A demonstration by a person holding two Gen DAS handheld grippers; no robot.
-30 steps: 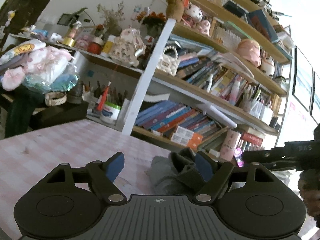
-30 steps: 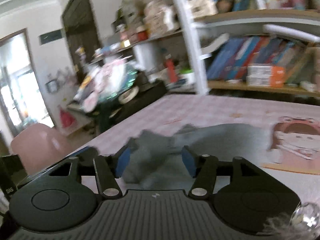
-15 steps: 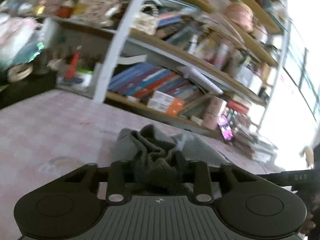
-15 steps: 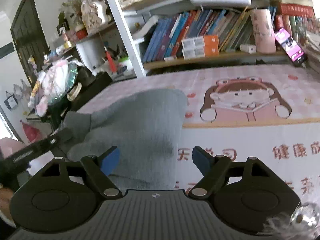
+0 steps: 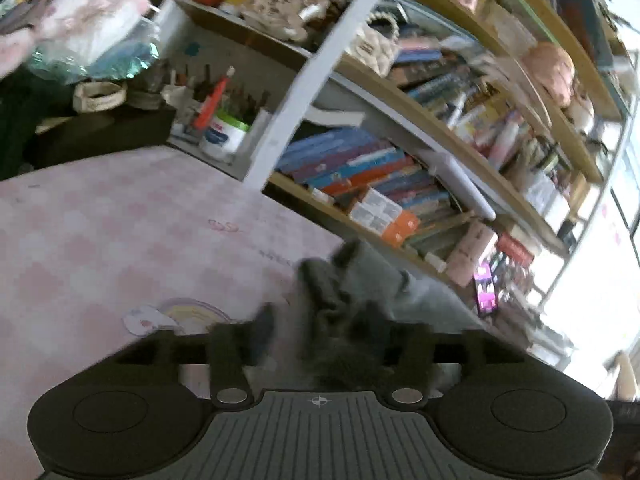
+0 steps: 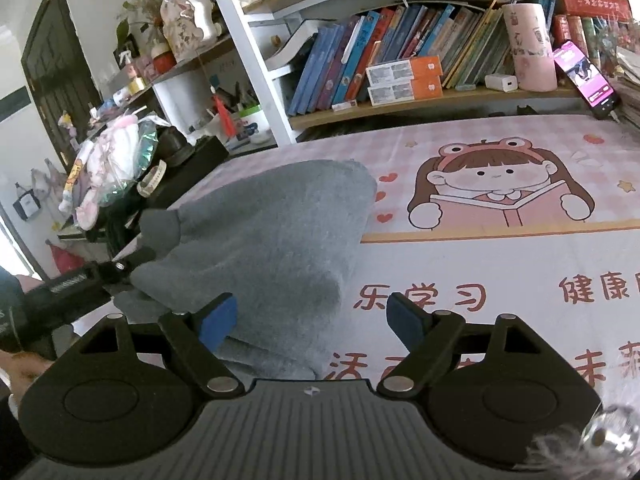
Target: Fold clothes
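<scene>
The left gripper [image 5: 320, 332], clenched on the dark ribbed cuff a moment ago, is opening, seemingly letting go; the grey knit garment [image 6: 280, 236] lies folded beside the counter's [image 6: 520, 264] cartoon-girl print, right gripper [image 6: 310, 316] released above it

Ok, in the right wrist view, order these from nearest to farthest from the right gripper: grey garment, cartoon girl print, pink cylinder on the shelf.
From the right gripper:
1. Grey garment, just ahead, left.
2. Cartoon girl print, mid-table, right.
3. Pink cylinder, on the shelf beyond the table.
</scene>
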